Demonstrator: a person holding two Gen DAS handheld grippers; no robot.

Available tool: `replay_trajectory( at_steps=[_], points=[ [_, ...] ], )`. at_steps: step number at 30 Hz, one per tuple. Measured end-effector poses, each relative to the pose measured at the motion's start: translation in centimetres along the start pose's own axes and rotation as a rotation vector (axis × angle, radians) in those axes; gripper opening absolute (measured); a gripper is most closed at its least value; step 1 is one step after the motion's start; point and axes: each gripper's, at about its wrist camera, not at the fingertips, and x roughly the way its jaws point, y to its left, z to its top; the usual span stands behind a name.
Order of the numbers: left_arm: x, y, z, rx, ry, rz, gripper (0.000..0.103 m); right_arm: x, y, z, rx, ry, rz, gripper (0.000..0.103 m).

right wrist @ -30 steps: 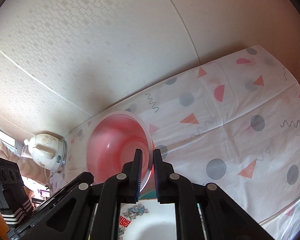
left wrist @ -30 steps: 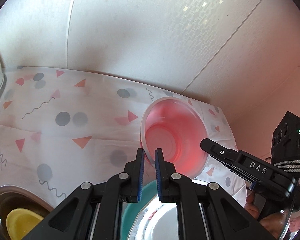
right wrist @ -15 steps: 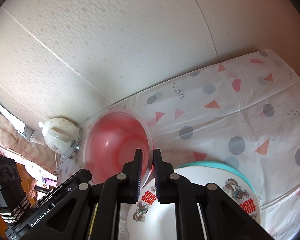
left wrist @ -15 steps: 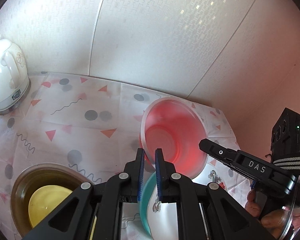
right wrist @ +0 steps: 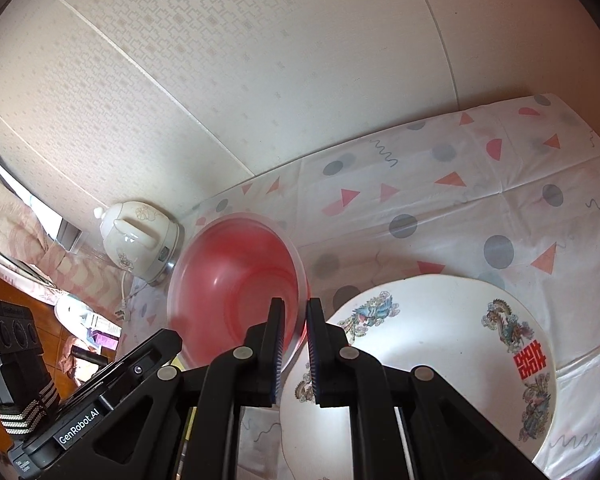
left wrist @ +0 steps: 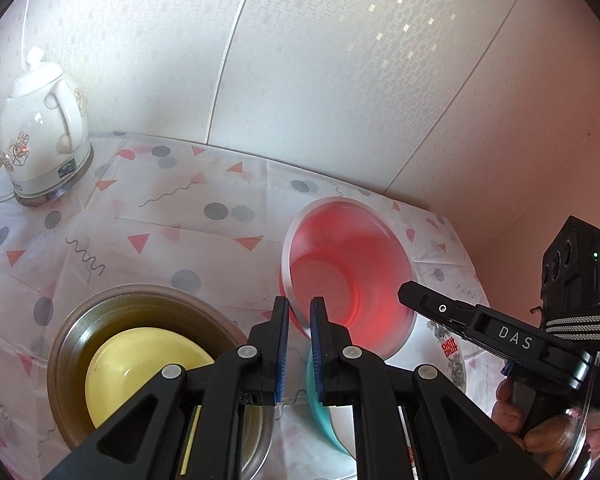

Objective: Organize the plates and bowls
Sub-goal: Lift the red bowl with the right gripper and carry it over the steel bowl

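On the tablecloth (left wrist: 148, 232): one red bowl (left wrist: 348, 280), one plate (right wrist: 440, 360), one kettle (left wrist: 44, 128).

Bowl (left wrist: 348, 276): translucent red. Plate (right wrist: 440, 344): white, dragon motifs, red characters, teal underside. Small bowl (left wrist: 140, 372): yellow, inside a metal basin (left wrist: 64, 344). Bench cloth (left wrist: 160, 220): white, grey dots, pink triangles. Kettle (left wrist: 44, 132): white, floral.

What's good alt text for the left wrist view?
Both grippers' jaws pinch the rim of a tilted red bowl above a patterned tablecloth. Lower left, a yellow bowl sits inside a metal bowl; a white kettle stands behind.
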Motion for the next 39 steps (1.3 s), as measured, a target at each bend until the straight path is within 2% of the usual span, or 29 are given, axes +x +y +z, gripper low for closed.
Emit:
replay_trajectory(
  at_steps=[15,25,32,39],
  points=[
    [-2.9,2.9,-2.0,-0.011,-0.018,0.012,0.01,0.7,2.8,-2.5,-0.065,0.049,0.04,0.011],
    [-6.6,6.7,-2.8,-0.042,-0.06,0.007,0.01,1.3,6.5,-4.1,-0.129,0.097,0.136,0.011],
    [-7.9,9.5,-4.7,-0.094,-0.044,0.011,0.01,3.0,8.1,-6.2,-0.161,0.175,0.167,0.011],
    [-7.1,11.1,-6.7,-0.137,0.017,0.03,0.01,3.9,9.0,-7.5,-0.186,0.231,0.159,0.011]
  ],
)
